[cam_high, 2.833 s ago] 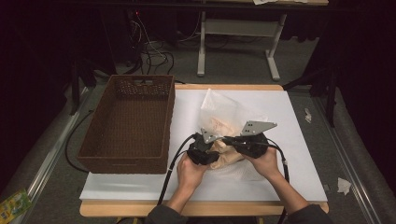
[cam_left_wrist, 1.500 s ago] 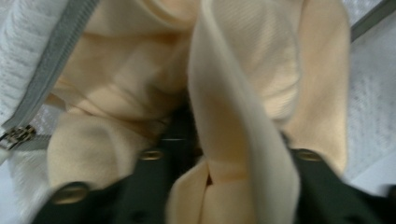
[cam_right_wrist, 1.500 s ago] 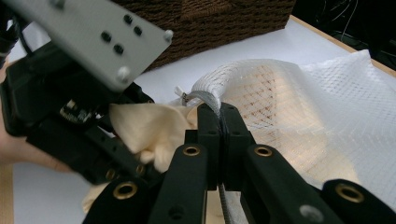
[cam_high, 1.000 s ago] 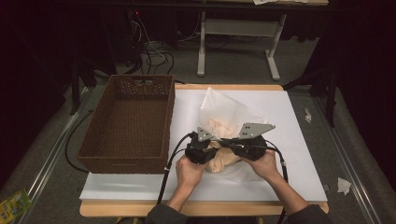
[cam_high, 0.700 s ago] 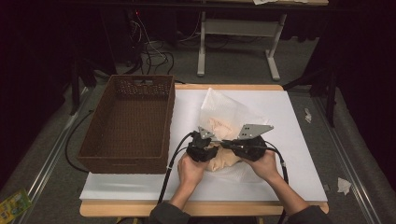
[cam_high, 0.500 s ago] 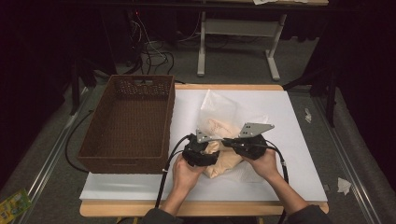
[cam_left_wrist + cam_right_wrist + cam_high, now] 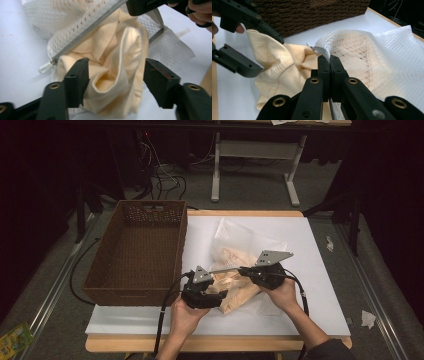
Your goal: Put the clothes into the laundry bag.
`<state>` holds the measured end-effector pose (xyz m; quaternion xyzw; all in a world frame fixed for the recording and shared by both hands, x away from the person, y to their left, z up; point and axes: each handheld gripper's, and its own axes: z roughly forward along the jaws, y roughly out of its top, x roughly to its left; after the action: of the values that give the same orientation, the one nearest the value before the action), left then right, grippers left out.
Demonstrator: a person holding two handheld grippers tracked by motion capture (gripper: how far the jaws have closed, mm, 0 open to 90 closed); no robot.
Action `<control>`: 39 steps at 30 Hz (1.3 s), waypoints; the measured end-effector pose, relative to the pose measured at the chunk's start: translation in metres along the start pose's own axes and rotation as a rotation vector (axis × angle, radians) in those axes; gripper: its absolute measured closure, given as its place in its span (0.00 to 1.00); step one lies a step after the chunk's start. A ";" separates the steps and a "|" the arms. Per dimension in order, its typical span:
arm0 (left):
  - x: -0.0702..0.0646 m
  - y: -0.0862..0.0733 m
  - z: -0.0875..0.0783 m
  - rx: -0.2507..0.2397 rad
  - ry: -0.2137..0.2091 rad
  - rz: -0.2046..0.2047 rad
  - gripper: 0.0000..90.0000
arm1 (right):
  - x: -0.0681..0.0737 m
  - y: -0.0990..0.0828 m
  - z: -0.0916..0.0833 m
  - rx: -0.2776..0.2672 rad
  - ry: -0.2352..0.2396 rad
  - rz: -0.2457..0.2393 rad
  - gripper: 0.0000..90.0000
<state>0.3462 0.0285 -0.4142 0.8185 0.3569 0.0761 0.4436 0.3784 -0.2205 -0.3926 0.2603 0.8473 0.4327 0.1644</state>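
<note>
Basket of brown wicker is seen at the left of the white worktop, with nothing visible inside. Just right of it, the left claw is held spread, its jaws set either side of a fold of cream knit garment without closing on it. The garment lies near the worktop's front edge, partly inside a white mesh laundry bag. Further right, the right claw is clenched on the bag's zipper edge. Garment is judged soft, light and floppy; a thick bunched fold is the best hold. Mesh is judged thin and liable to snag.
</note>
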 end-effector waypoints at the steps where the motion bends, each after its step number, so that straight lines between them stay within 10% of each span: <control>1: 0.004 -0.001 0.002 0.013 -0.001 -0.024 0.50 | 0.000 0.000 0.000 -0.002 0.001 0.001 1.00; 14: 0.009 -0.004 0.064 0.185 0.032 -0.021 0.73 | 0.003 0.002 0.005 0.017 0.012 -0.010 1.00; 18: 0.008 0.000 0.062 0.166 0.022 -0.004 0.92 | 0.006 0.003 0.007 0.014 0.027 -0.020 1.00; 24: 0.005 0.015 0.046 0.000 0.003 -0.014 0.94 | 0.011 0.008 0.004 -0.004 0.045 -0.039 1.00; 30: 0.004 0.029 0.054 -0.057 0.047 -0.031 0.94 | 0.016 0.012 -0.004 -0.027 0.063 -0.062 1.00; 39: 0.006 0.026 0.074 0.047 0.102 0.031 0.77 | 0.008 0.003 -0.002 -0.002 0.048 -0.029 1.00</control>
<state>0.3966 -0.0264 -0.4396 0.8292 0.3679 0.1162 0.4044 0.3714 -0.2156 -0.3892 0.2375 0.8542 0.4374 0.1506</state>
